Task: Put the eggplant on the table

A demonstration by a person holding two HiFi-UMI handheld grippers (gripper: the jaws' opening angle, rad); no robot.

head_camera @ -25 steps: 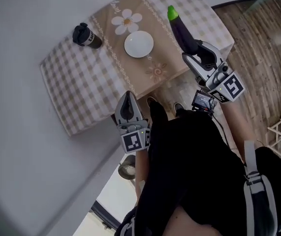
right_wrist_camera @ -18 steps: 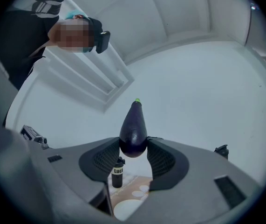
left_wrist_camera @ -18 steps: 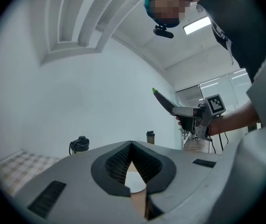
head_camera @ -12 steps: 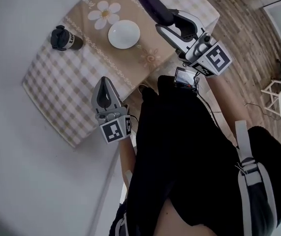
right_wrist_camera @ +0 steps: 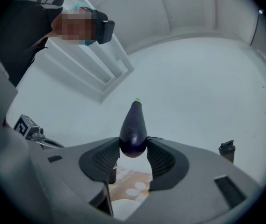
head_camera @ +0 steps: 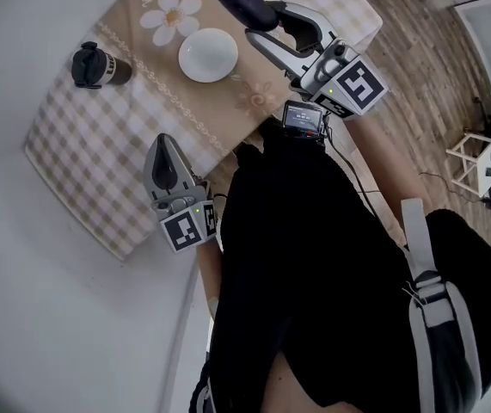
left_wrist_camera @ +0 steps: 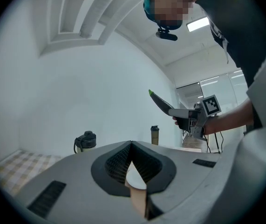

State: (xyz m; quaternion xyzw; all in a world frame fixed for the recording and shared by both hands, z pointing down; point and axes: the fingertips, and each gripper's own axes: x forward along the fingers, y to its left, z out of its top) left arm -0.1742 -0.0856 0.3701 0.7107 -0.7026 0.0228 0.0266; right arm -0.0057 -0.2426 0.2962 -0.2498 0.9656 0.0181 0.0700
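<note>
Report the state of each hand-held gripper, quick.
Left hand-held gripper: closed, nothing between its jaws.
Right hand-held gripper: closed on the eggplant.

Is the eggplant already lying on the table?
No, the right tool grips the eggplant between its jaws, in the air above the table.

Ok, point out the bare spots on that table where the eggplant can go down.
The widest bare patch is the checked cloth between the black flask and the left gripper. A smaller one lies on the beige runner, between the white bowl and the cloth's near edge. It is crowded around the bowl and flask.
</note>
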